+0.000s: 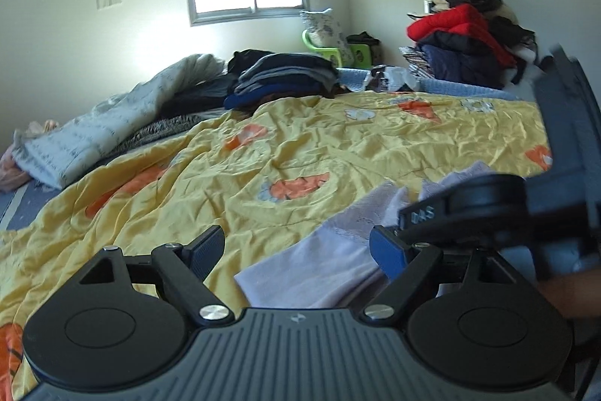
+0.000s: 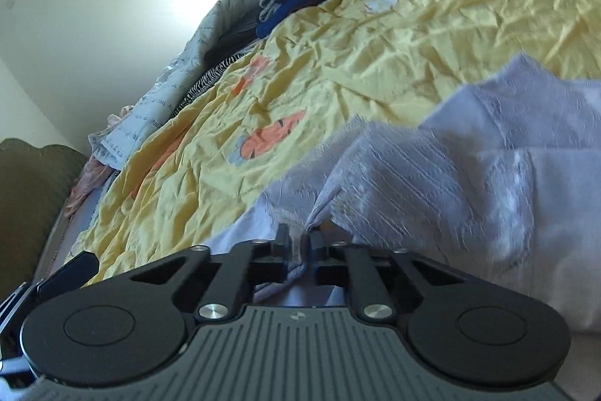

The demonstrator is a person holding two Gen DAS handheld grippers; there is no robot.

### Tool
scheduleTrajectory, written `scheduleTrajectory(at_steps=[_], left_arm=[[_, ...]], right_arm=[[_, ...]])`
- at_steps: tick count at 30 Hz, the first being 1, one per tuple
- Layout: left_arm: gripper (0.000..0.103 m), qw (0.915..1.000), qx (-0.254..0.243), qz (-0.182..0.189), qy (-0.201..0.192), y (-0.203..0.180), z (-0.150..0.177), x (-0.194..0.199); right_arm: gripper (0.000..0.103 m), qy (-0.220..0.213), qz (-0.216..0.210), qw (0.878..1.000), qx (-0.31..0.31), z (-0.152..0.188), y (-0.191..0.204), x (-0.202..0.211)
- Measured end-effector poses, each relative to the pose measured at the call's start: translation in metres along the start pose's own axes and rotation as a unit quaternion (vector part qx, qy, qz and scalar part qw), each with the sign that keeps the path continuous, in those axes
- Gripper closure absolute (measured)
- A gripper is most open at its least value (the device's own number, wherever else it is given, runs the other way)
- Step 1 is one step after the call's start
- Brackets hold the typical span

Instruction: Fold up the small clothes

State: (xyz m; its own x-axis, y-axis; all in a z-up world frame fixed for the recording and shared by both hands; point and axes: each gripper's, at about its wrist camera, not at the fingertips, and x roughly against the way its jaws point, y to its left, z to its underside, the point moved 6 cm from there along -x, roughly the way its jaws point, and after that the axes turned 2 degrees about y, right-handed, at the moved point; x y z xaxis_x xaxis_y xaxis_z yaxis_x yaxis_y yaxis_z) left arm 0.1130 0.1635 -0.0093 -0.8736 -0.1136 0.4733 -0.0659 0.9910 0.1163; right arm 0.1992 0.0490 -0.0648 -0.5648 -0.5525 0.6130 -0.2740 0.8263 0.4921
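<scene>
**Right pinching garment, left spread wide**

We see the pale lilac garment [image 2: 469,156] lying rumpled on the yellow quilt [image 1: 300,145] of the bed. Our right hand-held gripper [image 2: 301,243] is clamped narrow on a bunched fold of it, cloth pulled up between the pads. Our left hand-held gripper [image 1: 296,247] stands wide, nothing gripped; the garment's near edge lies between its fingers. Folded dark clothes [image 1: 285,74] sit stacked at the far side.
</scene>
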Motion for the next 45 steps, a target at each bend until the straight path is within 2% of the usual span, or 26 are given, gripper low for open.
scheduleTrajectory(at_steps=[7, 13, 14, 16, 19, 22, 25, 33, 45], left_arm=[[0.018, 0.9978, -0.066, 0.002, 0.011, -0.03, 0.007, -0.018], [0.02, 0.9977, -0.068, 0.005, 0.002, -0.047, -0.002, -0.035], [0.025, 0.9978, -0.066, 0.005, 0.001, -0.049, -0.004, -0.037], [0.051, 0.9984, -0.055, 0.01, 0.008, -0.05, -0.007, -0.04], [0.075, 0.9989, -0.042, 0.008, 0.022, -0.051, -0.008, -0.045], [0.085, 0.9992, -0.029, 0.01, 0.024, -0.051, -0.009, -0.045], [0.089, 0.9993, -0.028, 0.017, 0.019, -0.055, -0.012, -0.041], [0.089, 0.9989, -0.035, 0.032, -0.001, -0.076, -0.034, -0.034], [0.089, 0.9922, -0.061, 0.107, -0.019, -0.159, -0.049, -0.016]], right_arm=[[0.096, -0.035, 0.004, 0.996, 0.086, -0.019, 0.021, 0.025], [0.096, -0.054, -0.018, 0.994, 0.096, -0.027, 0.031, 0.044], [0.096, -0.059, -0.019, 0.993, 0.099, -0.027, 0.032, 0.047], [0.097, -0.07, -0.019, 0.992, 0.102, -0.028, 0.033, 0.053], [0.097, -0.08, -0.013, 0.991, 0.107, -0.03, 0.031, 0.059], [0.097, -0.085, -0.013, 0.991, 0.102, -0.031, 0.026, 0.063], [0.097, -0.092, -0.012, 0.991, 0.096, -0.033, 0.021, 0.067], [0.097, -0.127, -0.001, 0.988, 0.082, -0.041, 0.005, 0.093], [0.097, -0.2, 0.067, 0.976, 0.061, -0.044, -0.056, 0.167]])
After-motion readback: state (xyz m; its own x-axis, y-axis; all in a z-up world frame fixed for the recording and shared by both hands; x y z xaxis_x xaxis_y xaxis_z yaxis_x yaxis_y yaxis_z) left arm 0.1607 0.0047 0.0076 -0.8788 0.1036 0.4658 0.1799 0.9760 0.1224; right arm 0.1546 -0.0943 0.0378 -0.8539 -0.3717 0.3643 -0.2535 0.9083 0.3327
